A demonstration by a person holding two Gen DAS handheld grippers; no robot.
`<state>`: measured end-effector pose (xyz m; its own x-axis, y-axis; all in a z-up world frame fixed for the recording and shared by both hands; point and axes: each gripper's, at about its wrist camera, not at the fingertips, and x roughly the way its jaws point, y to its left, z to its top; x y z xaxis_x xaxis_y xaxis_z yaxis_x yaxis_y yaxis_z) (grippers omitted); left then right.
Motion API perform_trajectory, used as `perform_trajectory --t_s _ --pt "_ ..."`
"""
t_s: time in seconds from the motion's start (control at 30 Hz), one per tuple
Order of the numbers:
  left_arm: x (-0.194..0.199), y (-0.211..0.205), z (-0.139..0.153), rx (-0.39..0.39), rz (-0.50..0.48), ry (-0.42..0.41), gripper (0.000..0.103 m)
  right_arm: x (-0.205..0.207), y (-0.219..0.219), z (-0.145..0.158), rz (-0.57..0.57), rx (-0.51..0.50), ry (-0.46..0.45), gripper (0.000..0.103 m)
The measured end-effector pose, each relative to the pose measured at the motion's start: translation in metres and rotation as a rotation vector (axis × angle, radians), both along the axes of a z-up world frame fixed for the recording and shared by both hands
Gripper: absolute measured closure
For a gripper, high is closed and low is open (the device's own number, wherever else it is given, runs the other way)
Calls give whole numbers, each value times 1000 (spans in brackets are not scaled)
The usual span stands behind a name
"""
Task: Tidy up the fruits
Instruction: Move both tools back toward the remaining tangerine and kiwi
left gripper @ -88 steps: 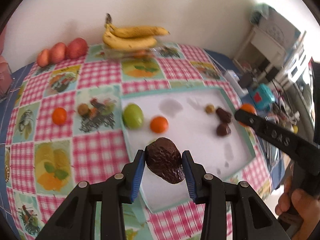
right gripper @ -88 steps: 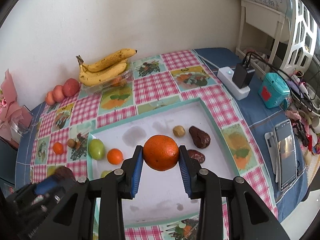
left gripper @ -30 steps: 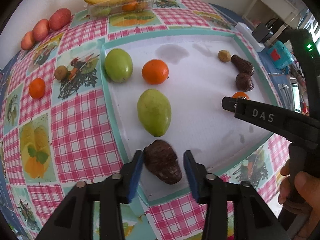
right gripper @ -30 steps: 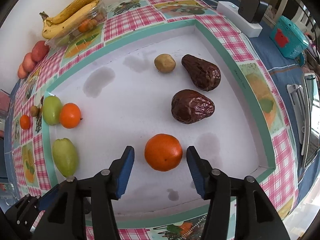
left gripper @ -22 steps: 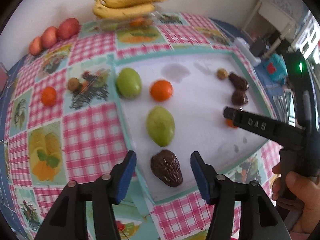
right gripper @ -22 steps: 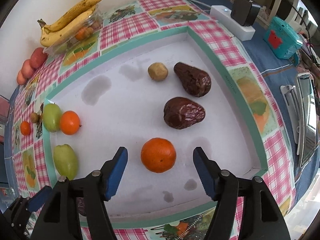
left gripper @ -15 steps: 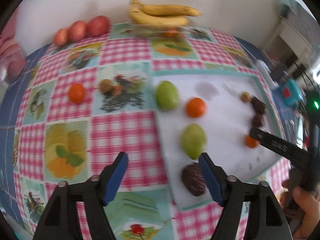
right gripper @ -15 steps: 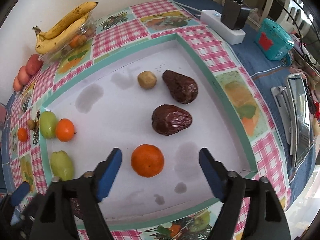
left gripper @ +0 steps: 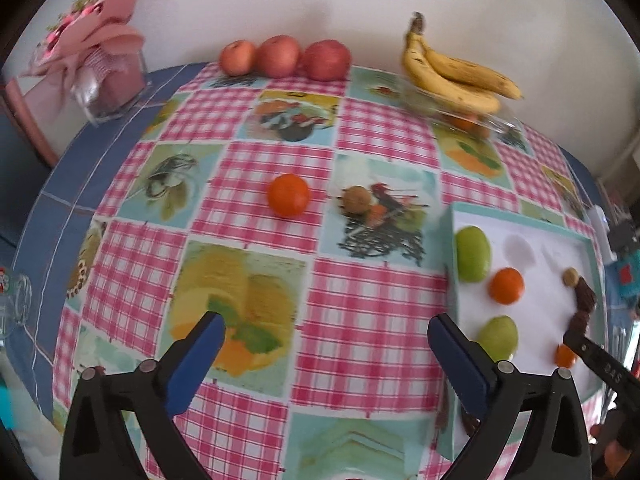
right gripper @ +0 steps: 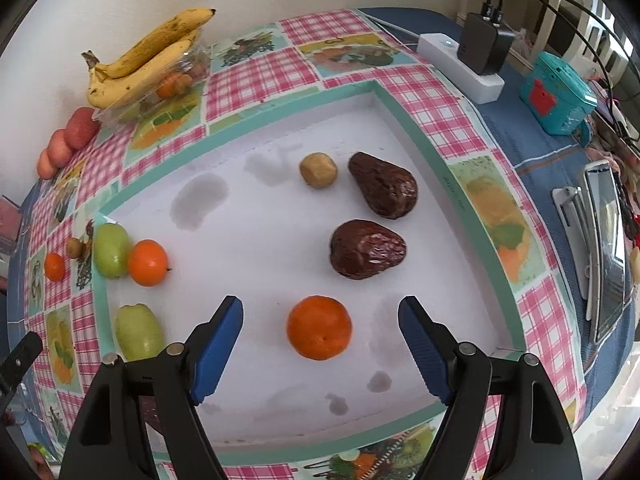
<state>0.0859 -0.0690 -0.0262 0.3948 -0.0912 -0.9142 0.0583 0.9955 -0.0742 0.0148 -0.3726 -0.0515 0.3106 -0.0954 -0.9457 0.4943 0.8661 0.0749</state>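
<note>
A white tray point(right gripper: 248, 232) with a teal rim holds two dark avocados point(right gripper: 367, 249), a small brown fruit point(right gripper: 318, 170), two oranges point(right gripper: 319, 333), and two green fruits point(right gripper: 110, 249). My right gripper point(right gripper: 320, 344) is open and empty just above the nearer orange. My left gripper point(left gripper: 326, 354) is open and empty over the checked cloth, left of the tray point(left gripper: 536, 248). A loose orange point(left gripper: 288, 194) and a small brown fruit point(left gripper: 357, 199) lie on the cloth beyond it. A dark avocado point(left gripper: 468, 426) sits at the tray's near corner, behind my left gripper's right finger.
Bananas point(left gripper: 456, 76) rest on a clear box with small fruits at the back. Three red apples point(left gripper: 280, 56) line the wall. A pink wrapped glass point(left gripper: 108, 80) stands back left. A power strip point(right gripper: 460, 68), teal box point(right gripper: 558, 96) and phone point(right gripper: 606, 252) lie right of the tray.
Both grippers let go of their fruits in the tray, opened wide and drew back. The left gripper swung left, over the cloth. The right one rose a little from the orange.
</note>
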Motion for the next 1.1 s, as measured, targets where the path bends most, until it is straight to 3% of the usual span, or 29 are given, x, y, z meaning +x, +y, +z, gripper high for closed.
perform_trajectory --t_s 0.37,0.53,0.63,1.1 --pt "14 23 -2 -29 62 16 0 7 14 1 43 -6 -21 22" --pt "23 39 -1 -51 101 16 0 9 22 11 49 -3 -81 21" --pt "28 49 2 -55 126 4 0 10 26 16 45 2 -112 0" --pt "51 92 5 -153 214 -27 0 39 62 41 135 18 -207 0"
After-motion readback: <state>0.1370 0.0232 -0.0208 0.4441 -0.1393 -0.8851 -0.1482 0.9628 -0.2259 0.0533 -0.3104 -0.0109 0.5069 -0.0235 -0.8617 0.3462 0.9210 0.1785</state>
